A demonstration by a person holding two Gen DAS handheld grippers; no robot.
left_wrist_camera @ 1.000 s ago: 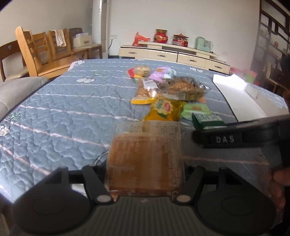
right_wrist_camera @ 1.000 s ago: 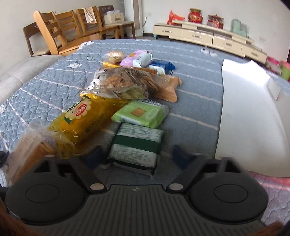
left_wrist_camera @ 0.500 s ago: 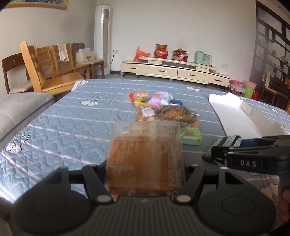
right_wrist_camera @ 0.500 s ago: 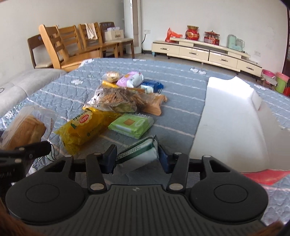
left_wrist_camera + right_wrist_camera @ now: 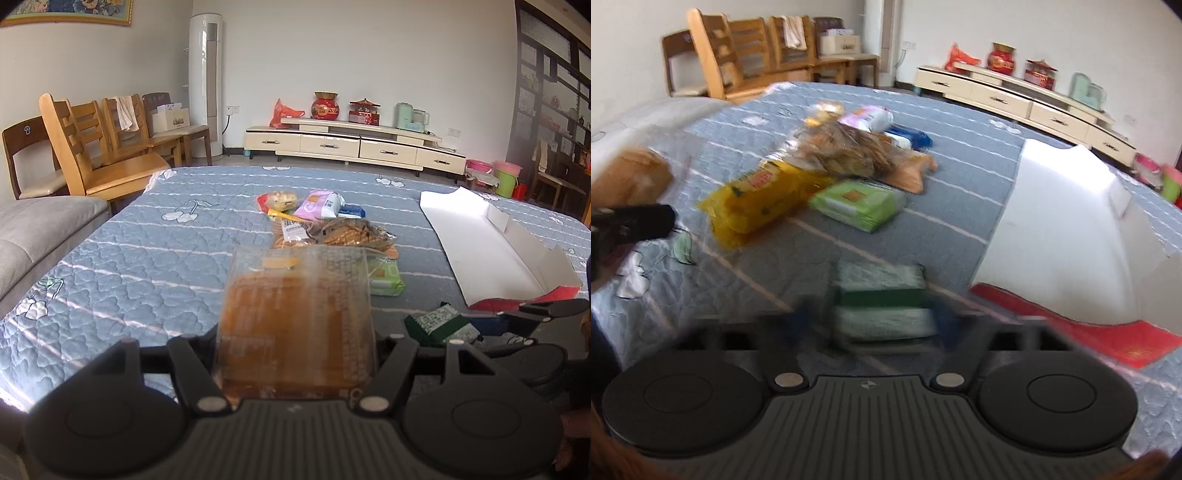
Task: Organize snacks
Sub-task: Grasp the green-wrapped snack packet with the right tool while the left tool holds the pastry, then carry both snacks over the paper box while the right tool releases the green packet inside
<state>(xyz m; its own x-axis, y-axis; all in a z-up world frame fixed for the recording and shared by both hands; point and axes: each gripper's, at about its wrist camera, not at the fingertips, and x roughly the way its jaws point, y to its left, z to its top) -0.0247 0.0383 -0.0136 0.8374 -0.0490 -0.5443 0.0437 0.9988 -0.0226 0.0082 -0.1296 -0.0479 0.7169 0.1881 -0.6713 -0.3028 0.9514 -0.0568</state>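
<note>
1. Left gripper: jaws pinching the clear-wrapped bread pack, held above the quilt.
2. Right gripper: jaws clamped on the green-banded snack pack; blurry.
3. Step: carry phase, likely.
4. Next: put both in the white box, right of the snack pile.

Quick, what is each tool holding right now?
Left tool: closed on the clear bread packet.
Right tool: closed on the green-and-white snack pack, though the view is blurry.
</note>
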